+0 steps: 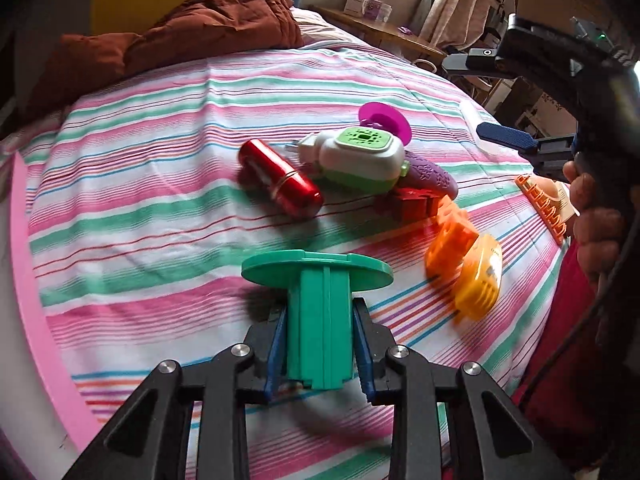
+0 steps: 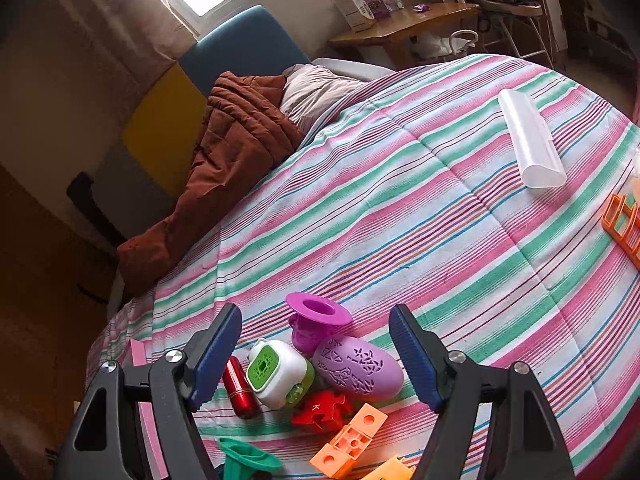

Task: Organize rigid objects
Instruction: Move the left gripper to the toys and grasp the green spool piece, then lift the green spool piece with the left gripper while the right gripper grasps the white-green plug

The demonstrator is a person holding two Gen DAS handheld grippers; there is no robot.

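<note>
My left gripper (image 1: 320,344) is shut on the stem of a green flanged spool (image 1: 316,272), its disc end pointing away over the striped bedspread (image 1: 160,208). Beyond it lies a cluster: a red capsule (image 1: 280,178), a white and green device (image 1: 360,156), a purple flanged piece (image 1: 386,120), a purple egg-shaped case (image 1: 430,174), a red puzzle block (image 1: 412,202), an orange block (image 1: 450,236) and a yellow-orange piece (image 1: 482,280). My right gripper (image 2: 316,314) hangs open above that cluster with nothing between its fingers.
A white tube case (image 2: 530,140) and an orange frame (image 2: 624,224) lie on the right of the bed. A brown quilt (image 2: 240,152) is heaped at the head. A pink board (image 1: 24,240) borders the left edge. A wooden table (image 2: 404,26) stands beyond.
</note>
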